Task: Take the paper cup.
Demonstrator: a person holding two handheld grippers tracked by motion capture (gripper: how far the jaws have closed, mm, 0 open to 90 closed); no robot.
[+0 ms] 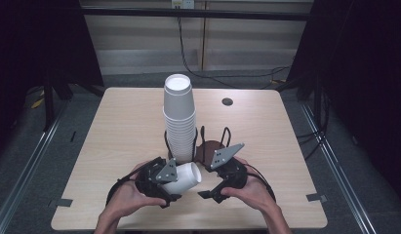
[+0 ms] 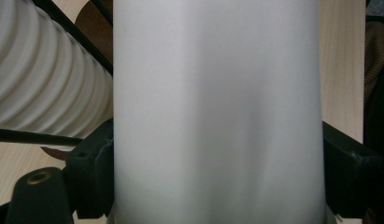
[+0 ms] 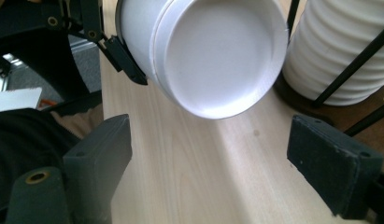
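sideways, left tongs gripping white cup

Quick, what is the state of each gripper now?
Left gripper: shut on the white cup, held sideways.
Right gripper: open, jaws apart, holding nothing.

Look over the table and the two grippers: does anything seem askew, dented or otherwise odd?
The white paper cup in the left gripper lies on its side, and the left gripper view shows its wall flattened and creased between the jaws. The tall stack of white cups in the black wire holder leans slightly.
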